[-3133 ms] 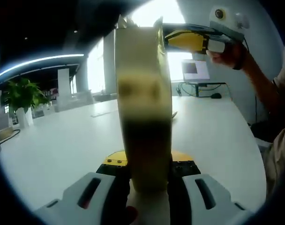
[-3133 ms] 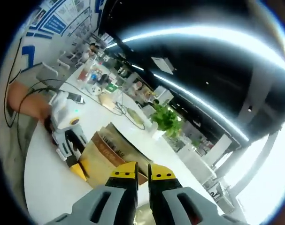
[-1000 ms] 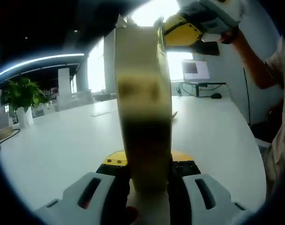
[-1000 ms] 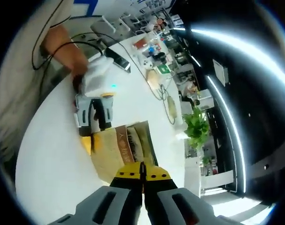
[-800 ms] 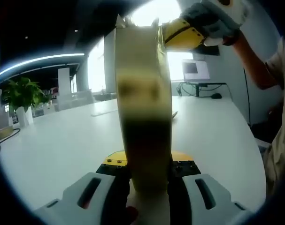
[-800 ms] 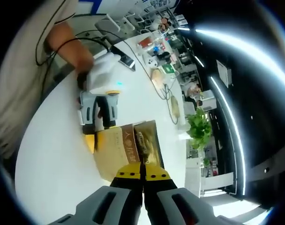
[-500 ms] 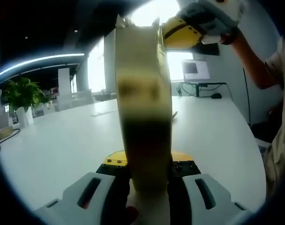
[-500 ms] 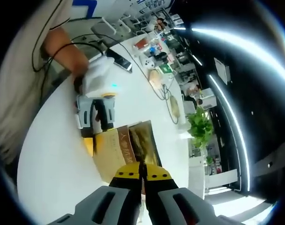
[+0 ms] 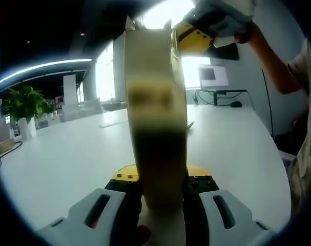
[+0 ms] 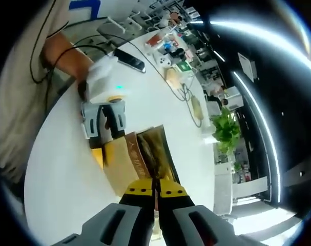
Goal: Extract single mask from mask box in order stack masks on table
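Note:
A tan cardboard mask box (image 9: 155,102) stands on end on the white table, and my left gripper (image 9: 160,175) is shut on its lower part. In the right gripper view the same box (image 10: 125,160) lies below me with its opening facing up, and the left gripper (image 10: 106,145) clamps it from the far side. My right gripper (image 10: 156,188) hangs over that opening with its yellow tips pressed together. I cannot tell whether a mask is pinched between them. The right gripper (image 9: 195,38) also shows at the box's top edge, held by a hand.
The white table (image 9: 68,154) stretches wide around the box. A potted plant (image 9: 22,102) stands far left and a monitor (image 9: 213,77) at the back. A phone (image 10: 128,60), cables and small clutter (image 10: 170,54) lie at the table's far end. A person's arm (image 9: 273,66) reaches in from the right.
The right gripper's jaws, slightly apart 3.1 s ago, are now shut over the box opening, and its view has swung over the box. The left gripper and box have stayed still.

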